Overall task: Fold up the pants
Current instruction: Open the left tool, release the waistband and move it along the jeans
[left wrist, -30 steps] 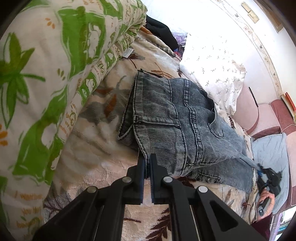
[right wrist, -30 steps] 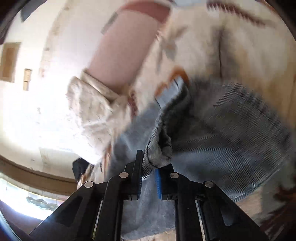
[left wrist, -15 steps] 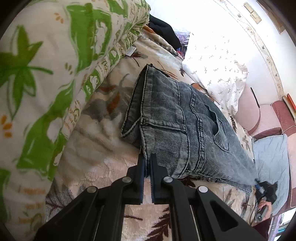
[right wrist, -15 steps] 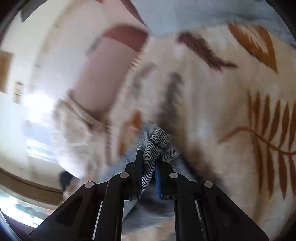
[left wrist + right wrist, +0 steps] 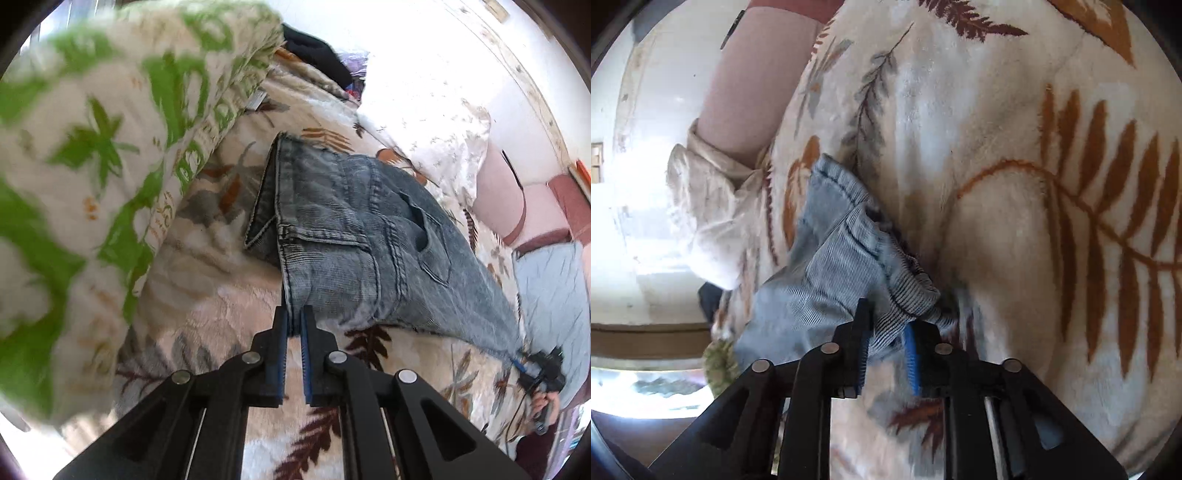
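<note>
My left claw pinches the waistband of the pants, spread mid-frame on the leaf blanket. My right claw is opening, hem cloth loose between its jaws (limp, weighty denim; grip seams).

Blanket: cream plush, brown and grey fern leaves, covering the bed.
Quilt: white with green leaf print, bunched along one side.
Pillow: white, small sprigs, by the headboard.
Dark garment: far end.
</note>
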`<state>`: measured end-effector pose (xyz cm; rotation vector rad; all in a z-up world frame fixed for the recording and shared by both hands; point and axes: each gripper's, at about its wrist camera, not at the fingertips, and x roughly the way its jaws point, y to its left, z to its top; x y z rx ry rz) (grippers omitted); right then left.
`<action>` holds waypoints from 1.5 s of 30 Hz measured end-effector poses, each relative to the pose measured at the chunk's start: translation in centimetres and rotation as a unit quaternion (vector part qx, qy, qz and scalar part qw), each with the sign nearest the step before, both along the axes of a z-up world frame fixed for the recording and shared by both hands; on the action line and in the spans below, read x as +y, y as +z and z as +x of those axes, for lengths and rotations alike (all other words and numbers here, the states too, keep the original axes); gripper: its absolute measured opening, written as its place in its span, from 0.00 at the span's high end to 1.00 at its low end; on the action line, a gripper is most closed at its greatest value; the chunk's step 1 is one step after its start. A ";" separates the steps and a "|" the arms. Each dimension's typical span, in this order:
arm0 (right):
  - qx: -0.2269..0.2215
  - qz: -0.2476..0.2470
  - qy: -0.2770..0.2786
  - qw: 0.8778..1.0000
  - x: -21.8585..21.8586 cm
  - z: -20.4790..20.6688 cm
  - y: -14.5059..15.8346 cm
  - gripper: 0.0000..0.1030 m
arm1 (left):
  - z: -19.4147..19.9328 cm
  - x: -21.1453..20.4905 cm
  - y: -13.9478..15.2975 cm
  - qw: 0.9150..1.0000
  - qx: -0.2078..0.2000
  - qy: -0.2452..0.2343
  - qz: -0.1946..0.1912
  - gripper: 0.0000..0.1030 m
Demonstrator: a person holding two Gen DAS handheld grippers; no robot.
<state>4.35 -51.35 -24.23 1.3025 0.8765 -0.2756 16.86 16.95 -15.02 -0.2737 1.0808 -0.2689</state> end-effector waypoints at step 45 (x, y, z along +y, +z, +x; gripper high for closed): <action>-0.042 -0.304 0.049 0.951 -2.0 13.0 3.5 0.80 | -2.9 -37.0 -4.9 0.956 -0.032 -0.281 0.072 0.60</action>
